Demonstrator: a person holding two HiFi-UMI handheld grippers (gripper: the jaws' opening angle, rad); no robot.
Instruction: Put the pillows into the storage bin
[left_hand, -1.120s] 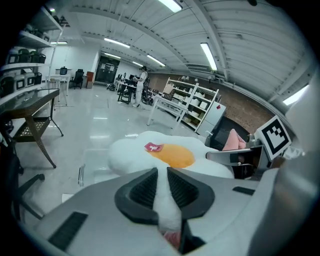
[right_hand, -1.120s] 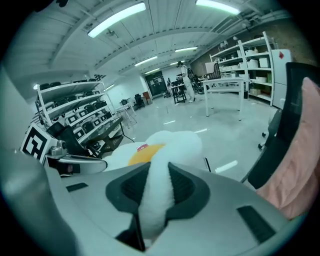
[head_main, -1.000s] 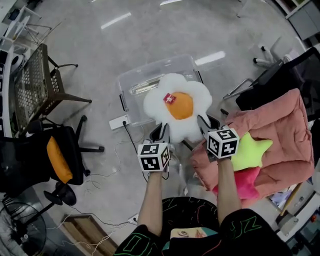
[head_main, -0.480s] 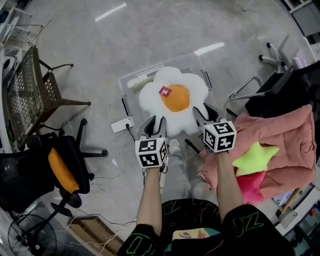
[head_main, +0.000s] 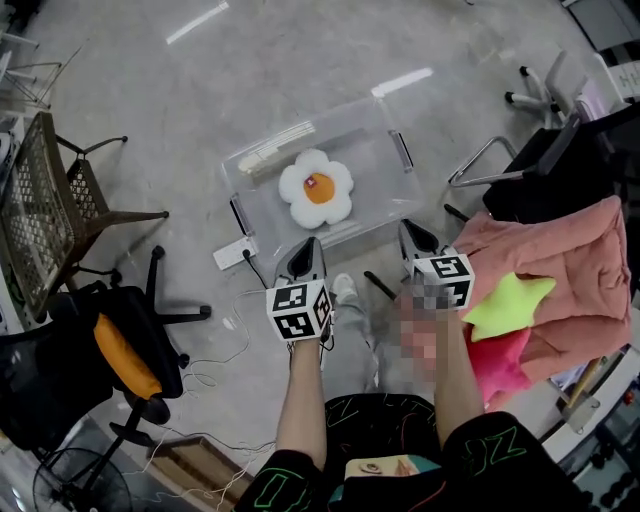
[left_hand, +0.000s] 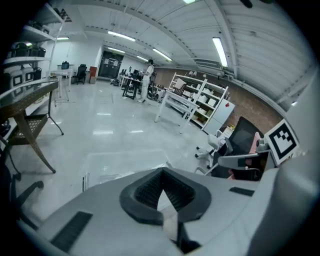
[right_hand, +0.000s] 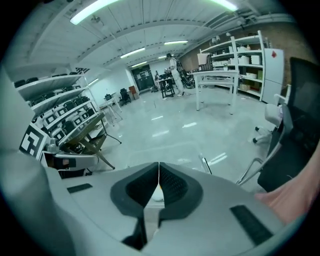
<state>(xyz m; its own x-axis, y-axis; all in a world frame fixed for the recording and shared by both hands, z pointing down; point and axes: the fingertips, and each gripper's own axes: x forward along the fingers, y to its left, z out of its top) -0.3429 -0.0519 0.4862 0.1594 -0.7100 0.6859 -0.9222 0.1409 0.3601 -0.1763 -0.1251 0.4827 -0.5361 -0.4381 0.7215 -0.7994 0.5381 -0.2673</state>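
A white fried-egg pillow (head_main: 316, 189) with an orange yolk lies inside the clear plastic storage bin (head_main: 383, 160) on the floor. My left gripper (head_main: 308, 244) hangs just short of the bin's near wall; its jaws have just been closing and now stand shut with nothing between them (left_hand: 161, 171). My right gripper (head_main: 409, 228) hovers by the bin's near right corner, its jaws also just closed and empty (right_hand: 159, 166). A yellow-green star pillow (head_main: 507, 306) and a pink star pillow (head_main: 498, 362) rest on pink bedding (head_main: 560, 255) at the right.
A black office chair with an orange cushion (head_main: 120, 345) stands at the left, a wicker chair (head_main: 40, 205) behind it. A black chair (head_main: 555, 160) is at the right rear. A white power strip (head_main: 232, 253) and cables lie by the bin's near left corner.
The egg pillow, held up between both grippers a second ago, now lies in the bin. Both grippers have let go, drawn back from it and shut.
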